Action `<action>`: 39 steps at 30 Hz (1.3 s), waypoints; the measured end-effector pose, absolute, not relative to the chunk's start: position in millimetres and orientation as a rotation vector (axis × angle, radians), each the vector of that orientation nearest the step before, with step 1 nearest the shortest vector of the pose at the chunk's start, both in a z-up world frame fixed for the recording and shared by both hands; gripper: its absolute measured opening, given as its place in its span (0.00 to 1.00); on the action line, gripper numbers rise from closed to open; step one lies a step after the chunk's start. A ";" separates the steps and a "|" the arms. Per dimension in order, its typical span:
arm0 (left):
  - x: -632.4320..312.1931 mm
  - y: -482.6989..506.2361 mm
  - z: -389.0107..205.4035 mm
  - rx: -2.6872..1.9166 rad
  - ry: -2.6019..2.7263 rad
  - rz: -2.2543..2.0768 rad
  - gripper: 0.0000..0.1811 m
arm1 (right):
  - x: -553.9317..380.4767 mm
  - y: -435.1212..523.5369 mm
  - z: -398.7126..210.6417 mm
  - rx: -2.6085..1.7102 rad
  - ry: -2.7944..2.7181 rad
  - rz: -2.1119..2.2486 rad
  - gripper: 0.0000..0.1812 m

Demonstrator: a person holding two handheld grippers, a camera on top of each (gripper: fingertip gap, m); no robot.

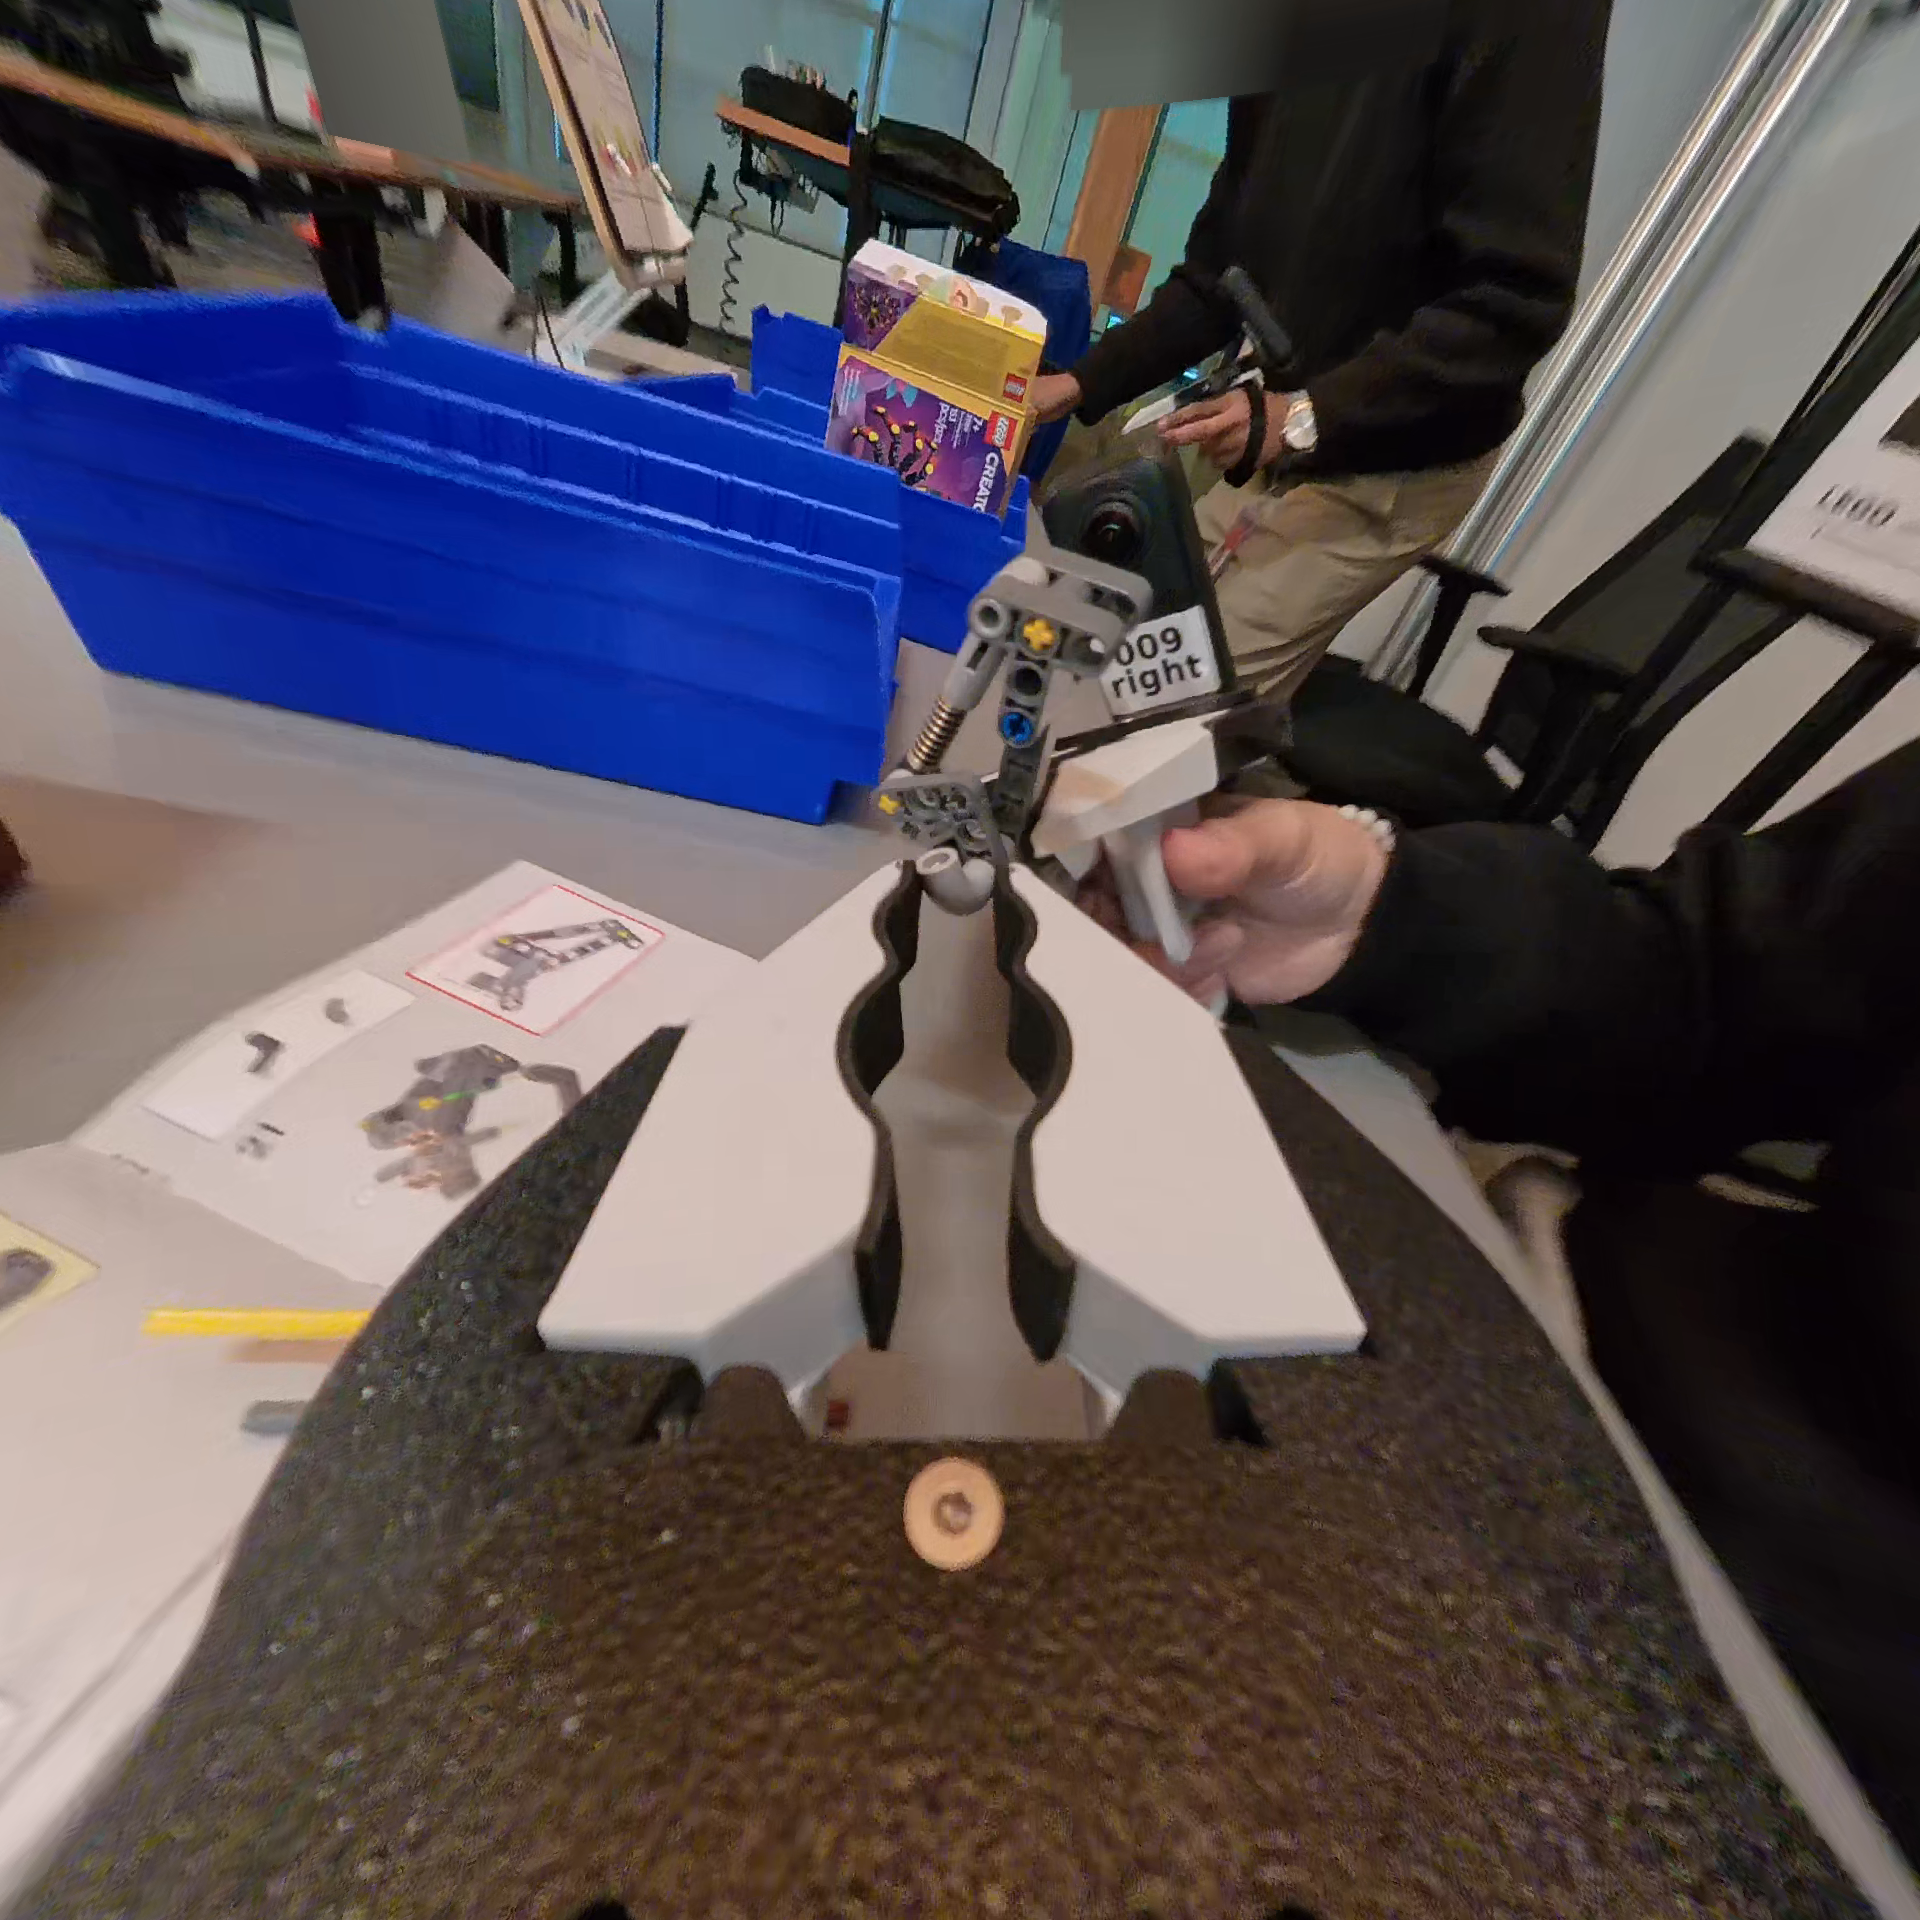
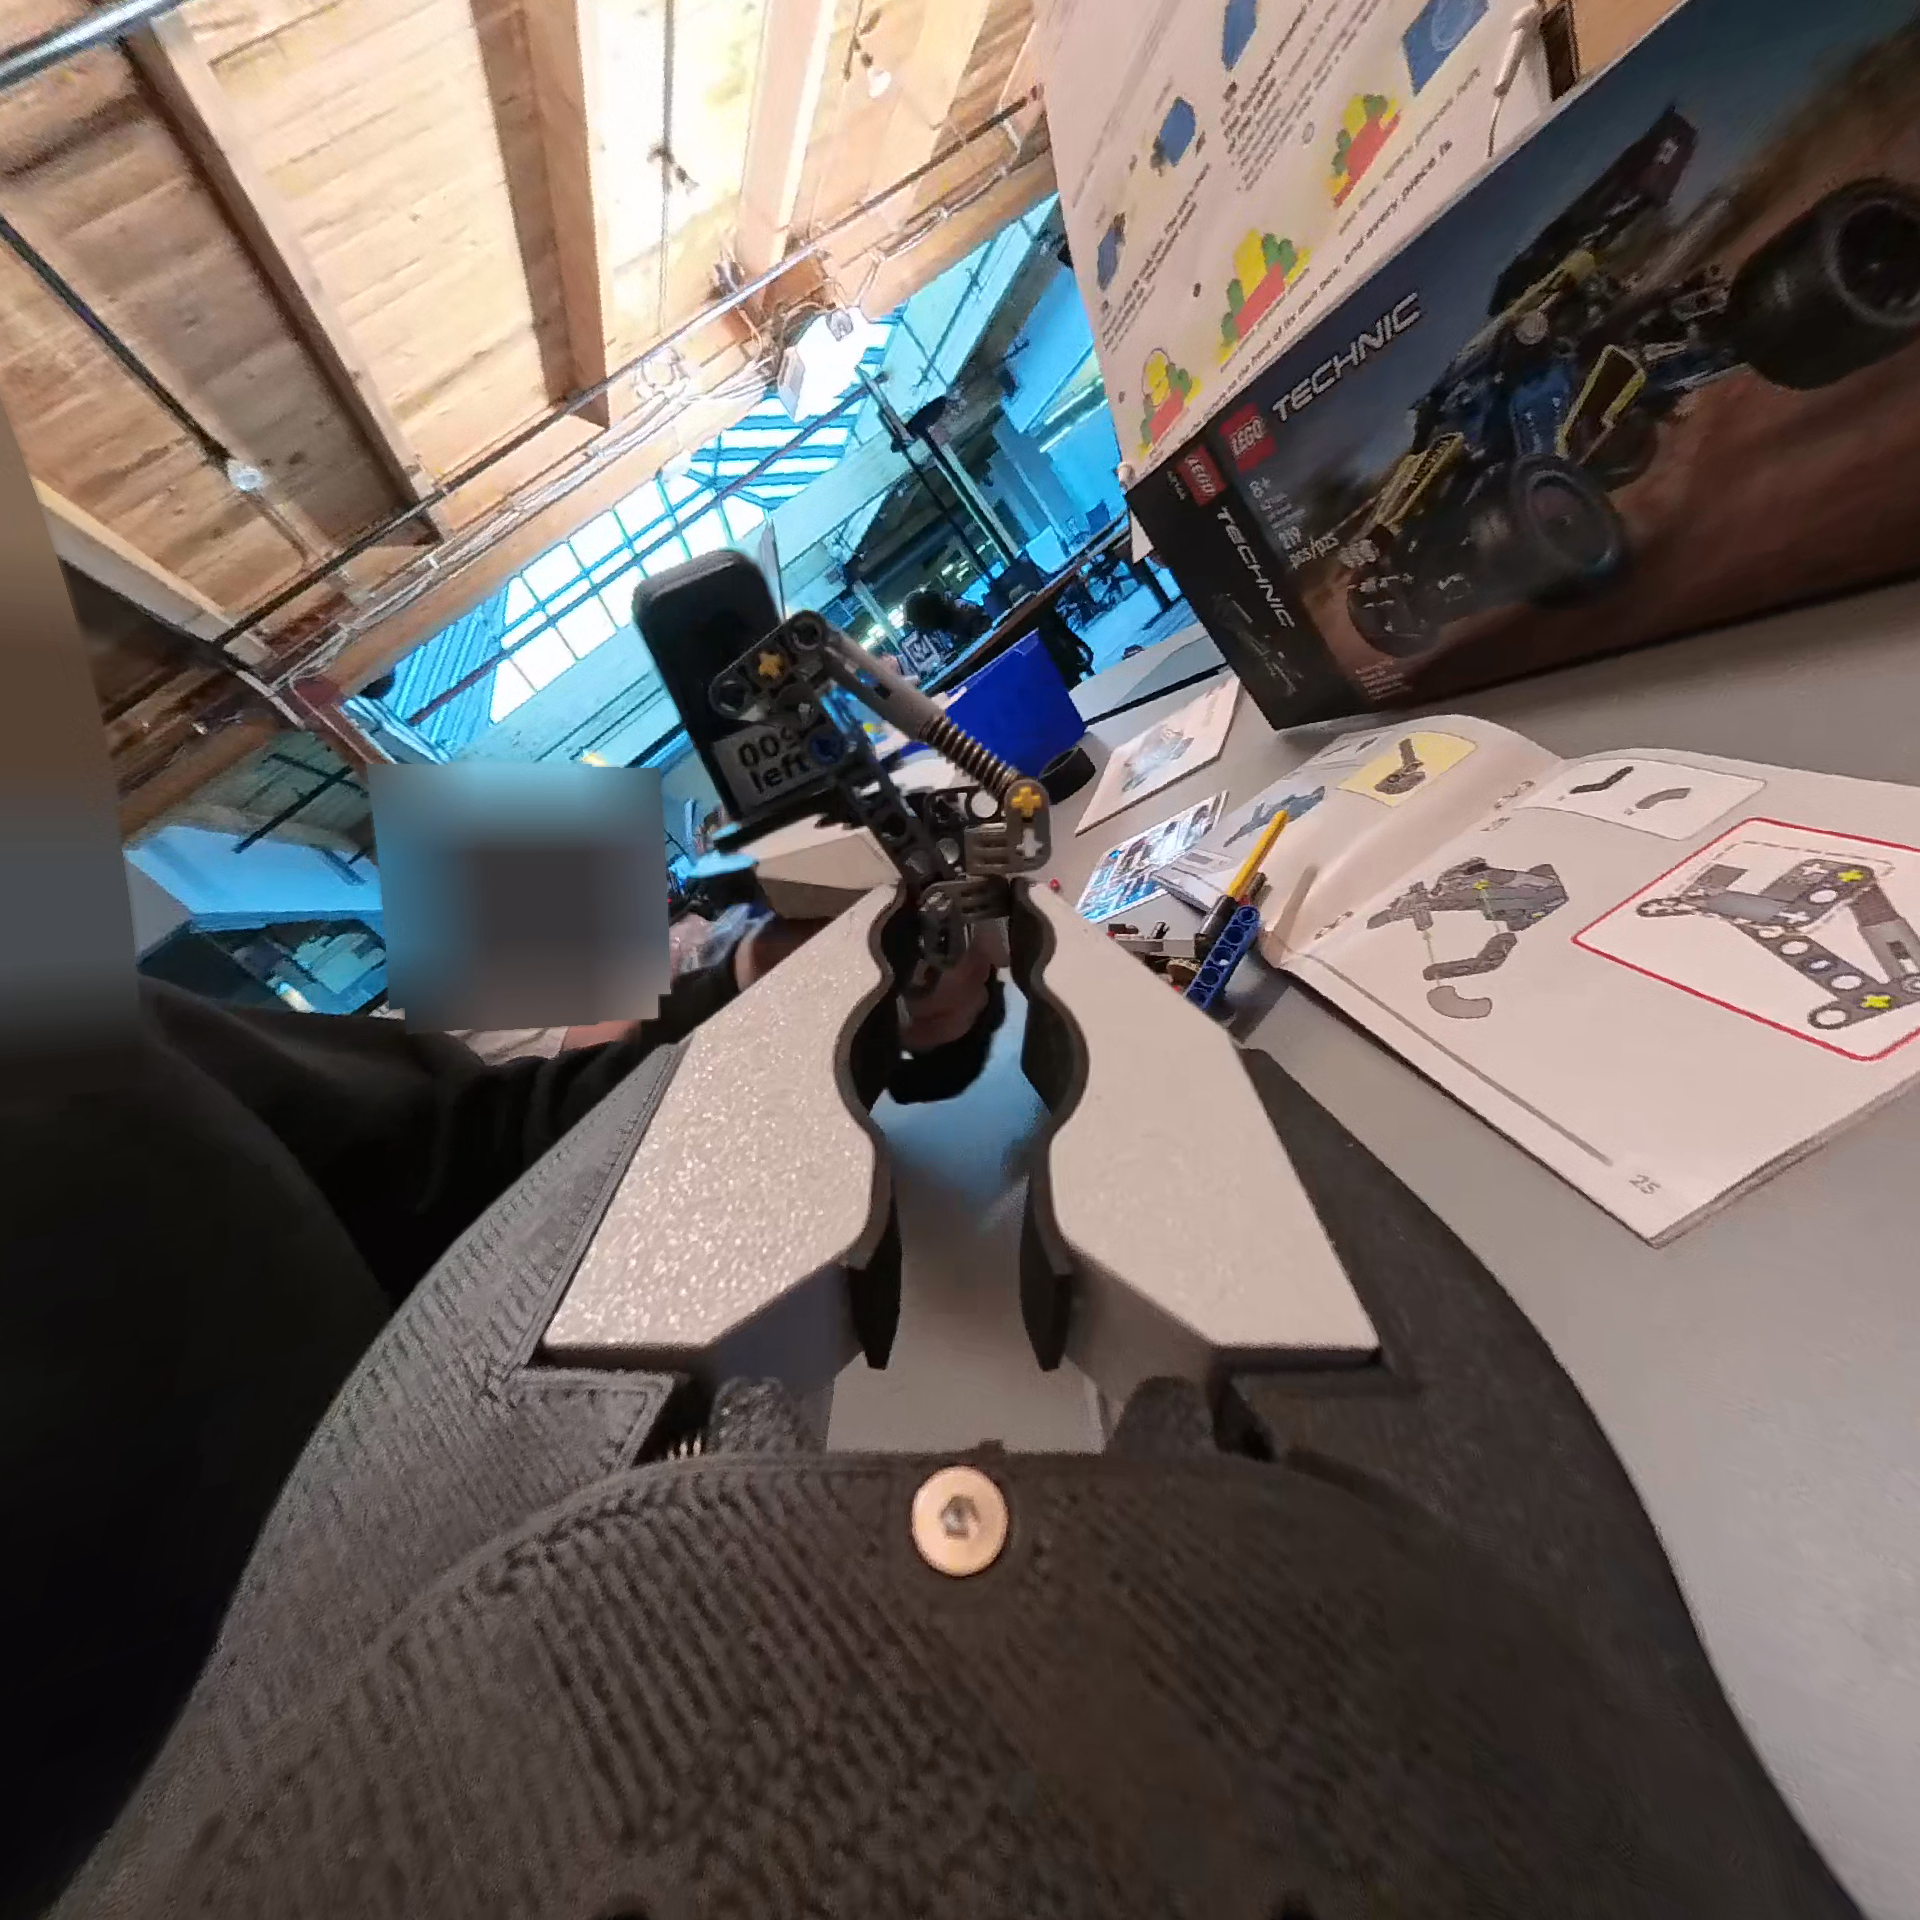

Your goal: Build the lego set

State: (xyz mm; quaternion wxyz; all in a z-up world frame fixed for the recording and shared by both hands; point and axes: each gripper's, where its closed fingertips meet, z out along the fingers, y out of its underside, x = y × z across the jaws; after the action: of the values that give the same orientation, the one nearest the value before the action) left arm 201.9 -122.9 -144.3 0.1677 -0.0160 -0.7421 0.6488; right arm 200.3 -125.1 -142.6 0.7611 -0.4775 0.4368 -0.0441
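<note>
Pinching one grey lego assembly with coiled spring and yellow pins (image 1: 1003,727) from opposite sides: left gripper (image 1: 956,883) and right gripper (image 2: 961,899), both jaw pairs clamped on it, held above grey table (image 1: 312,790), open instruction booklet (image 2: 1558,956) beside

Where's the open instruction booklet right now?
In the right wrist view the instruction booklet lies open on the table at right, below the set's box, beside loose pieces.

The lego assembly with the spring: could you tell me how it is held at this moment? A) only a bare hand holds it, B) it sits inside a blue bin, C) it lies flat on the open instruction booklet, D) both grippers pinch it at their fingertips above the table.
D: the lego assembly is clamped at the tips of the left gripper and the right gripper, clear of the table.
</note>
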 end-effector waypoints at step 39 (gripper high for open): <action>138.4 -102.2 -121.9 -0.548 -1.914 1.834 0.06 | 132.7 -115.4 -107.4 -1.432 0.069 -0.844 0.09</action>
State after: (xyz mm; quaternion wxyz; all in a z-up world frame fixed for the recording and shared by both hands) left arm 138.4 -102.2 -121.9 0.2155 -0.1975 -0.6905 0.6616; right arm 132.7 -115.4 -107.4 0.6734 -0.6363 0.0304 -0.3752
